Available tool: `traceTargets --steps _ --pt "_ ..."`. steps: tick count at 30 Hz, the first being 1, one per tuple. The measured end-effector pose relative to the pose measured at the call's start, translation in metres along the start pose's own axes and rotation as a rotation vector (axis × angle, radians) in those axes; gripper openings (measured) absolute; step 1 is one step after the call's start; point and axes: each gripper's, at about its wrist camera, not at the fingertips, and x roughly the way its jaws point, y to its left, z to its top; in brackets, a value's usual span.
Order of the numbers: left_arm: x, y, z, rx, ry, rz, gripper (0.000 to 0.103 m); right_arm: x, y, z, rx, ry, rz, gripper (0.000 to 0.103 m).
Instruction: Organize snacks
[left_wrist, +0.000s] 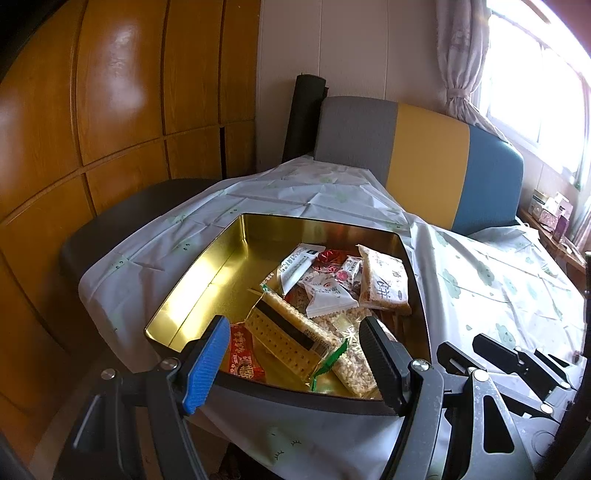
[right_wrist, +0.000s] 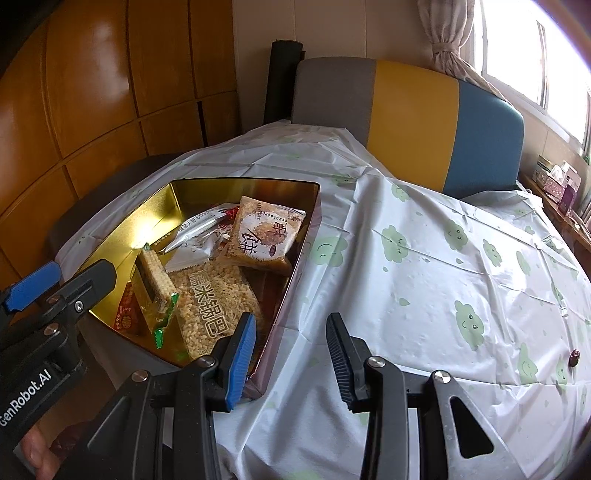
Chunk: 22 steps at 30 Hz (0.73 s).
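A gold-lined tin (left_wrist: 184, 295) sits on the tablecloth and holds several wrapped snacks. Among them are a brown rice-cake packet (left_wrist: 384, 280), a white pillow packet (left_wrist: 325, 295), a long cracker pack (left_wrist: 280, 339) and a small red packet (left_wrist: 242, 350). My left gripper (left_wrist: 295, 325) hovers over the tin's near rim, open wide, with nothing between its pads. In the right wrist view the same tin (right_wrist: 110, 236) lies to the left, with a large puffed-rice bag (right_wrist: 210, 306) inside. My right gripper (right_wrist: 291, 321) stands open by a narrow gap, empty, just off the tin's right corner. A small dark round piece (right_wrist: 573, 357) lies on the cloth far right.
A white tablecloth (right_wrist: 424, 258) with green cloud prints covers the table. A grey, yellow and blue chair back (right_wrist: 413, 110) stands behind it, and a dark seat (left_wrist: 110, 229) at the left. Wooden cupboard doors (left_wrist: 110, 92) fill the left. Small boxes (right_wrist: 561, 181) sit by the window.
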Motion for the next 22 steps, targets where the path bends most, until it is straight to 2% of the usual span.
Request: traceTargets --steps 13,22 --pt "0.0001 -0.0007 0.0002 -0.002 0.003 -0.002 0.073 0.0010 0.0000 -0.0002 0.000 0.002 0.005 0.040" --pt "-0.0034 -0.0059 0.0000 0.021 -0.031 -0.015 0.073 0.0021 -0.0039 -0.0012 0.003 0.007 0.006 0.040"
